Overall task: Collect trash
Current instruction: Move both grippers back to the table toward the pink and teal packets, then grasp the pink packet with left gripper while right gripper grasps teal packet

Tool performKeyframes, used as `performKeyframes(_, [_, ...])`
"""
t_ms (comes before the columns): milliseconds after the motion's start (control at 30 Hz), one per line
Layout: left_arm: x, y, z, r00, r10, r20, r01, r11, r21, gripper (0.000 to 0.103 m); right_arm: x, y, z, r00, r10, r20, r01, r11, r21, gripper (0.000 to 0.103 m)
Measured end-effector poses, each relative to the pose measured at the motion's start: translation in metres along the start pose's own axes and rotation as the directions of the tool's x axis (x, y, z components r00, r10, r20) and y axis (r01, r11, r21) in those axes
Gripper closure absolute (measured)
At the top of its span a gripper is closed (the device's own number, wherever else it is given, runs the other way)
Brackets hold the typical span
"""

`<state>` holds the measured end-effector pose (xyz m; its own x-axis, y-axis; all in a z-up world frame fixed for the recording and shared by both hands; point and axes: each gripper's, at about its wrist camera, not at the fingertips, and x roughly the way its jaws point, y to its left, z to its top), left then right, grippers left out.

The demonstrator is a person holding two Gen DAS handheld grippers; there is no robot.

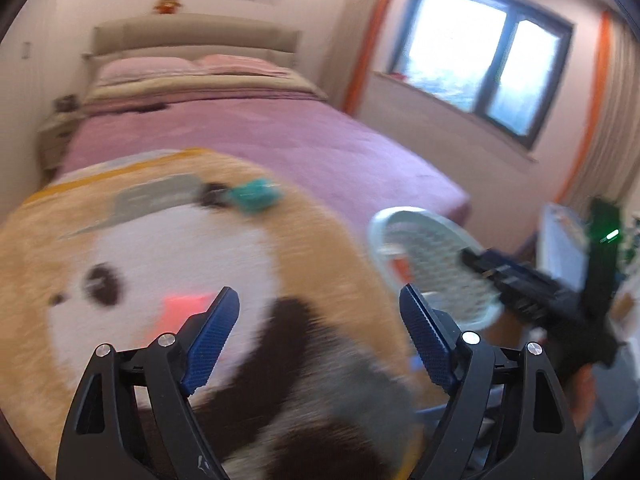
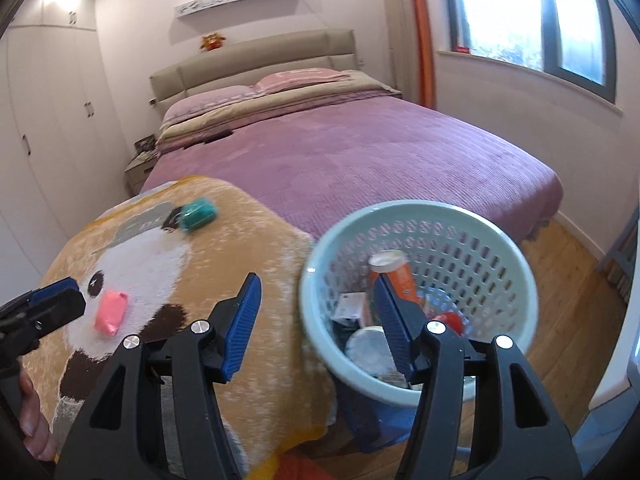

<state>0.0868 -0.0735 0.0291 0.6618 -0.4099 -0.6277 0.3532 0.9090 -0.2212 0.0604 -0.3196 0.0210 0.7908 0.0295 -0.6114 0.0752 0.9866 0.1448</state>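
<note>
Left gripper [image 1: 320, 316]: jaws wide apart, nothing between them, lower centre over the panda blanket [image 1: 168, 248].
Right gripper [image 2: 318, 320]: jaws spread, empty, lower centre.
Pink wrapper [image 2: 111, 313]: lower left, on the blanket.
Teal packet [image 2: 199, 213]: left of centre, farther up the blanket.
Basket [image 2: 320, 256]: lower right, beside the blanket, holding trash.

Both wrist views close over the blanket [image 1: 160, 240], facing the headboard [image 2: 256, 60]; left one perhaps motion-blurred.

We see a bed [image 2: 340, 152] with a beige headboard [image 2: 256, 60] at the far wall, wardrobes [image 2: 52, 120] left, a bright window [image 2: 532, 12] right, and wood floor [image 2: 572, 300].
</note>
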Motion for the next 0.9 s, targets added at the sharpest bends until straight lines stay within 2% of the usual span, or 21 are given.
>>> performKeyframes(67, [-0.004,0.014,-0.006,0.998,0.062,-0.003,-0.062,0.998,-0.005,0.023,0.003,0.012,0.0,1.0,0.013,0.0,-0.013,1.0,-0.014,0.048])
performKeyframes(133, [-0.005,0.028,-0.013,0.996,0.082,-0.018,-0.082,0.996,-0.023,0.023,0.009,0.024,0.0,0.999,0.034,-0.008,-0.034,0.999,-0.023,0.048])
performKeyframes(367, [0.003,0.065,-0.032,0.993,0.092,-0.07,-0.097,0.993,-0.071,0.025,0.025,0.062,-0.002,0.998,0.064,-0.03,-0.066,0.994,-0.09,0.048])
performKeyframes(567, [0.027,0.07,-0.033,0.989,0.081,-0.123,-0.092,0.992,-0.081,0.034,0.038,0.086,0.002,0.997,0.071,-0.035,-0.076,0.986,-0.147,0.048])
performKeyframes(667, [0.04,0.069,-0.03,0.985,0.082,-0.149,-0.094,0.992,-0.078,0.043,0.046,0.097,0.006,0.996,0.08,-0.045,-0.086,0.983,-0.163,0.048])
performKeyframes(767, [0.05,0.069,-0.028,0.98,0.092,-0.175,-0.106,0.992,-0.072,0.057,0.056,0.106,0.013,0.995,0.087,-0.051,-0.094,0.981,-0.167,0.048])
performKeyframes(833, [0.051,0.07,-0.028,0.979,0.104,-0.174,-0.117,0.991,-0.067,0.08,0.063,0.111,0.018,0.994,0.092,-0.058,-0.1,0.981,-0.165,0.048])
performKeyframes(900, [0.049,0.078,-0.026,0.983,0.076,-0.167,-0.093,0.991,-0.096,0.086,0.074,0.116,0.024,0.992,0.1,-0.076,-0.111,0.983,-0.148,0.048])
